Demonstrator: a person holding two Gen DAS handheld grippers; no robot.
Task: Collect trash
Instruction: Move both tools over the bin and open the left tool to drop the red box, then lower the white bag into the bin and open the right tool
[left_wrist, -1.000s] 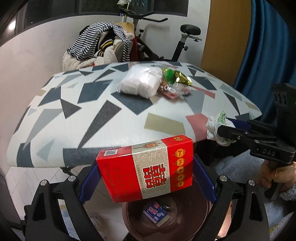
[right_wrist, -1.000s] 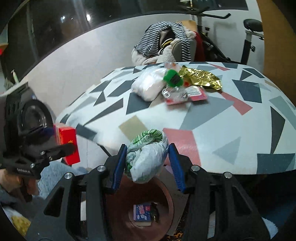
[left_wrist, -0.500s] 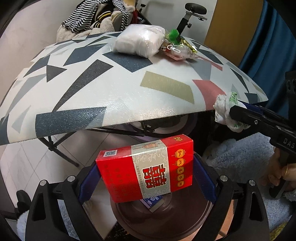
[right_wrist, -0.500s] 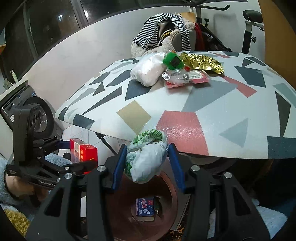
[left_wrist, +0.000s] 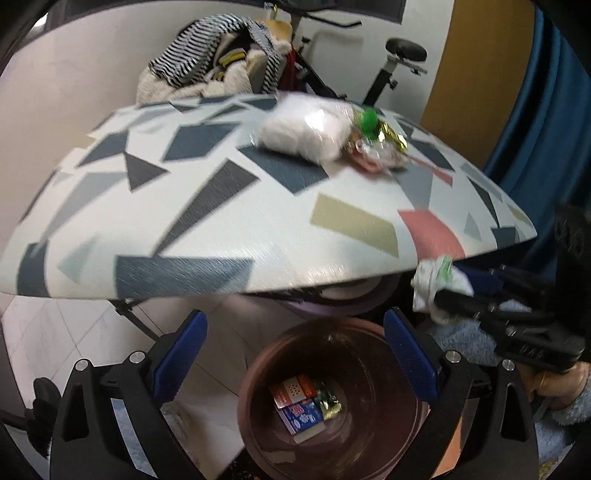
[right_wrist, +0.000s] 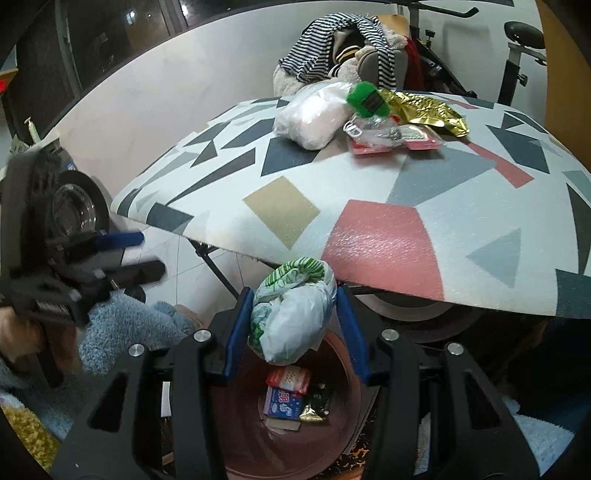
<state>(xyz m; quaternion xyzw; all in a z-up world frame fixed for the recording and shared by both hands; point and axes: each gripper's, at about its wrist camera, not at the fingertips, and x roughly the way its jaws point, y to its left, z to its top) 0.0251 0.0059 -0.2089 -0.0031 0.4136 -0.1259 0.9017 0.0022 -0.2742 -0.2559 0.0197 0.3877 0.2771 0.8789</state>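
A lived-in room of a home: an exercise bike (left_wrist: 397, 70) stands at the upper right of the frame, with striped clothing (right_wrist: 334, 40) heaped on a chair at the top, a blue curtain (left_wrist: 535, 122) on the right edge, pale floor tiles (left_wrist: 44, 332) at lower left, and a folding counter (right_wrist: 369, 206) with a geometric pattern.

Table (left_wrist: 221, 236) and white bag (left_wrist: 306, 133) smeared by motion blur in left wrist view. Bin (left_wrist: 258, 373) cut off by bottom edge there; print on boxes (left_wrist: 295, 402) inside too small to read. In right wrist view, left gripper (right_wrist: 136, 254) blurred; crumpled bag (right_wrist: 291, 310) hides bin's far rim. Table's right side runs out of frame.
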